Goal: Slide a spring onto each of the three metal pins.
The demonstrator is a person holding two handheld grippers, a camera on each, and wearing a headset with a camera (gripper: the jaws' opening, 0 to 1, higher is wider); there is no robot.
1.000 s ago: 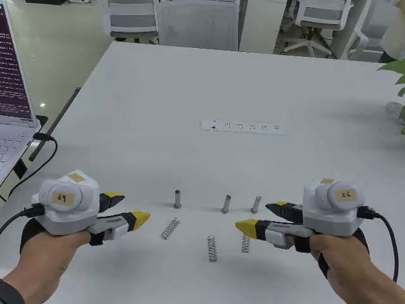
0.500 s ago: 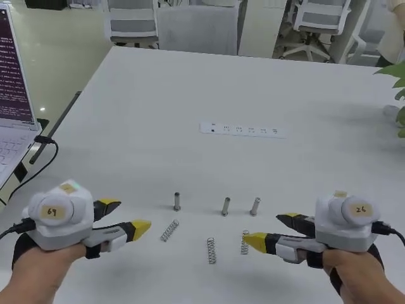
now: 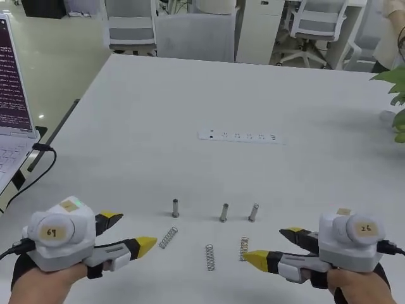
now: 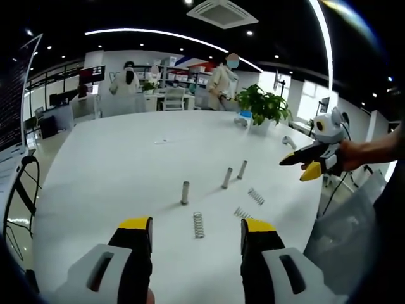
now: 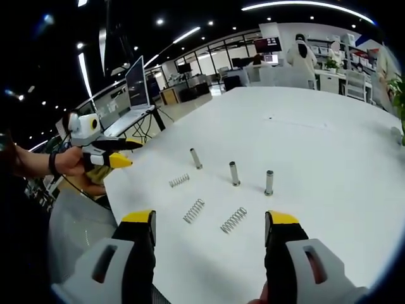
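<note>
Three short metal pins stand upright in a row on the white table: left pin [image 3: 175, 207], middle pin [image 3: 223, 212], right pin [image 3: 253, 212]. In front of them lie three loose springs: left spring [image 3: 168, 237], middle spring [image 3: 209, 257], right spring [image 3: 243, 248]. My left gripper [image 3: 130, 229] is open and holds nothing, just left of the left spring. Open too, my right gripper [image 3: 266, 245] has its near yellow tip beside the right spring. The left gripper view shows the pins [image 4: 185, 192] and springs [image 4: 255, 196] ahead of the open left gripper [image 4: 196, 225]. The right gripper [image 5: 211, 218] faces the springs [image 5: 194, 211].
A white power strip [image 3: 242, 136] lies mid-table beyond the pins. A laptop [image 3: 9, 114] and a black cable [image 3: 35, 164] sit at the left edge. A green plant [image 3: 393, 95] stands at the right, and office chairs [image 3: 130, 25] behind the far edge.
Both grippers have drawn back toward the table's near edge, the right one further. The head camera has tilted a little. Pins and springs lie as before.
</note>
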